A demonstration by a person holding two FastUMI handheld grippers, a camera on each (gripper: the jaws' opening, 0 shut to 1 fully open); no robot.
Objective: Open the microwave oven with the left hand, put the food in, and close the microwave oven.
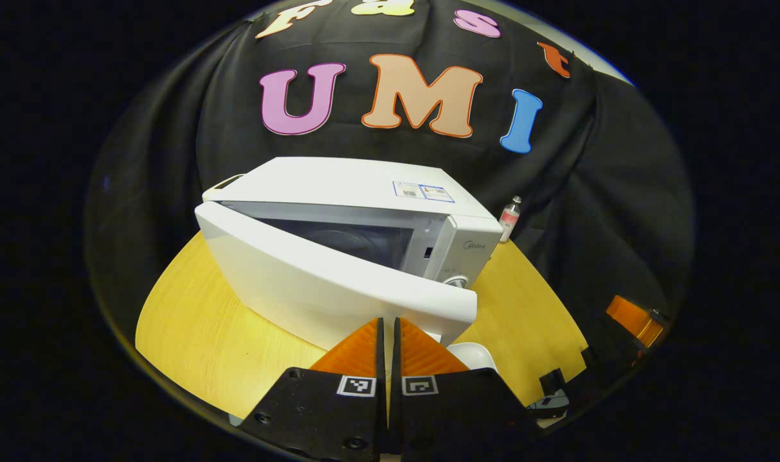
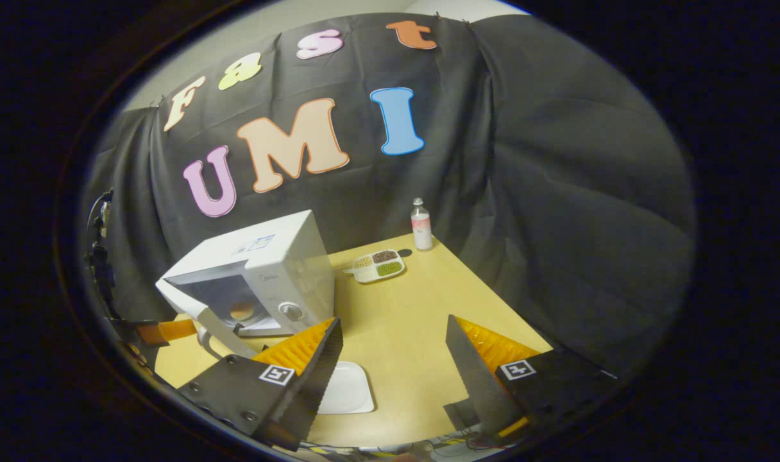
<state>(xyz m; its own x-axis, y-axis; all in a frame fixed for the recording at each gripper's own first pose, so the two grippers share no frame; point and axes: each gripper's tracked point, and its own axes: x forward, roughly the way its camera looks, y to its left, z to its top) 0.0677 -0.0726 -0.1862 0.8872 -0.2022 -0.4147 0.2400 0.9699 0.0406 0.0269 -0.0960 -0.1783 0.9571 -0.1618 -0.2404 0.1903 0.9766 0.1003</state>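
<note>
Two claws work over a yellow wooden desk (image 2: 403, 333). The left claw (image 1: 388, 333) is clenched, its fingers pressed together with nothing between them, right at the free edge of the microwave oven's door (image 1: 339, 282). That door stands partly swung out, and the white microwave oven (image 2: 262, 276) sits toward the left of the desk as the right gripper view shows it. Inside the cavity something round and brownish (image 2: 241, 310) rests on the turntable; what it is I cannot tell. The right claw (image 2: 393, 346) is released, fingers spread wide above the desk, holding nothing. A white plate (image 2: 348, 388) lies on the desk just under its left finger. Near the cloth wall stand a small bottle (image 2: 421, 224) and a divided tray (image 2: 378, 265) of grains, close together.
</note>
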